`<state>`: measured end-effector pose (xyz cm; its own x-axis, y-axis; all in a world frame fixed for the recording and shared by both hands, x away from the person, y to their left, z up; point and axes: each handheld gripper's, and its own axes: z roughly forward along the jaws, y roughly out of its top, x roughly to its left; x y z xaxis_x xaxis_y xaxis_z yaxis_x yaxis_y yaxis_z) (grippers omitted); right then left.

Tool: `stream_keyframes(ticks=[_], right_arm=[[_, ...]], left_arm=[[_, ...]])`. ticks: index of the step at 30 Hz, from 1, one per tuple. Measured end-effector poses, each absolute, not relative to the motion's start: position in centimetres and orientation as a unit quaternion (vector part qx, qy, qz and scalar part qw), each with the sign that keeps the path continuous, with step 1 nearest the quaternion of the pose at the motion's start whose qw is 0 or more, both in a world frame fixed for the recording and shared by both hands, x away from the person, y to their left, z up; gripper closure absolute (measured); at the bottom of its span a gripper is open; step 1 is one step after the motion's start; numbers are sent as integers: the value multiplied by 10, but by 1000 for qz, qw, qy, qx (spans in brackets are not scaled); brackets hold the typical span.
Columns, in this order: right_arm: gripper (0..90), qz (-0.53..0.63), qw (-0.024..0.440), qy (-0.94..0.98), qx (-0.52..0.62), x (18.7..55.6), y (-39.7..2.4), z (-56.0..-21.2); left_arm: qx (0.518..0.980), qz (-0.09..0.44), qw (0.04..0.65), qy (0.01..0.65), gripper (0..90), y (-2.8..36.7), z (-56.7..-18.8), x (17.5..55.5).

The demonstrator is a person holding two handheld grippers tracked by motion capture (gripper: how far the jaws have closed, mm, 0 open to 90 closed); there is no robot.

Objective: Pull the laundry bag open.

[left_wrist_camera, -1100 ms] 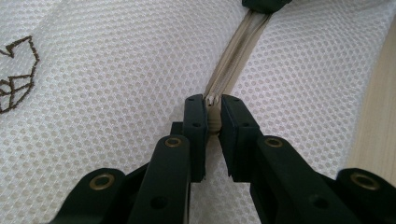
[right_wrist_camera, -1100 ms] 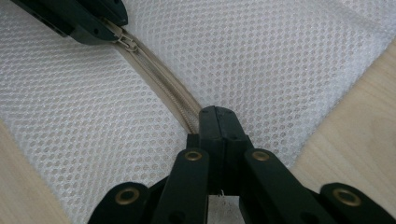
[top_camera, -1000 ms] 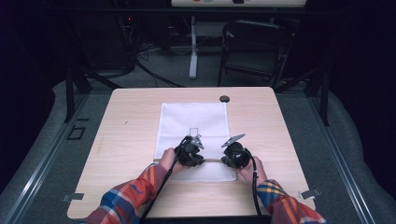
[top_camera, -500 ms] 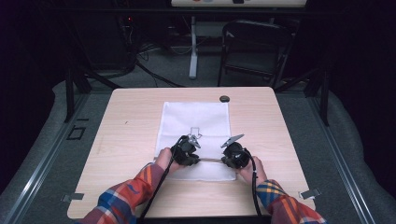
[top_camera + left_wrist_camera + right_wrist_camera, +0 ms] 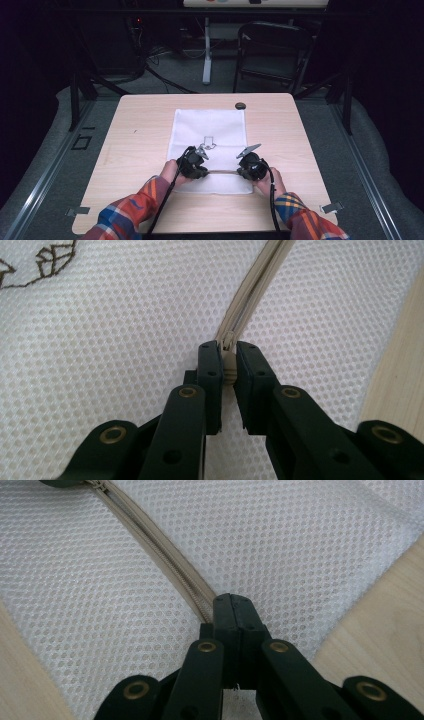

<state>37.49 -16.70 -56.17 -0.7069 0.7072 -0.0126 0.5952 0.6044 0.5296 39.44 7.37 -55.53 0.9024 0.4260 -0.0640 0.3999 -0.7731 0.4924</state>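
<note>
- The left claw (image 5: 228, 367) was pinching the small tan zipper pull (image 5: 228, 371) between its two black tips.
- Just in front of that claw, the tan zipper (image 5: 257, 287) ran away in a straight line over the white mesh bag (image 5: 125, 340).
- A brown drawn shape (image 5: 47, 257) sat on the mesh, off to the left and well ahead of that claw.
- The right claw (image 5: 233, 611) was pressed tight together, and the end of the zipper line (image 5: 150, 530) ran right into its tips. It looked like it was nipping the zipper end or the cloth there, but the held bit was hidden.
- From above, the left claw (image 5: 192, 162) and the right claw (image 5: 251, 166) sat side by side at the near edge of the bag (image 5: 210, 127), with the zipper between them.
- The bag lay flat on the wooden table (image 5: 135, 150), and a small dark round thing (image 5: 240, 105) sat past the far edge of the bag.
- I think the step was working the zipper: one claw held the bag in place and the other held the pull.
- Next, the left claw would need to slide the pull along the line, straight and slow, while the right claw kept the cloth tight so it would not bunch.
</note>
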Motion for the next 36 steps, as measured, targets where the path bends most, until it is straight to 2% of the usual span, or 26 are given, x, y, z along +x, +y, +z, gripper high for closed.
stream_keyframes(ticks=[36], right_arm=[[900,251,113,890,364,375,-167,-562]], left_arm=[[937,20,243,250,814,112,-555,390]])
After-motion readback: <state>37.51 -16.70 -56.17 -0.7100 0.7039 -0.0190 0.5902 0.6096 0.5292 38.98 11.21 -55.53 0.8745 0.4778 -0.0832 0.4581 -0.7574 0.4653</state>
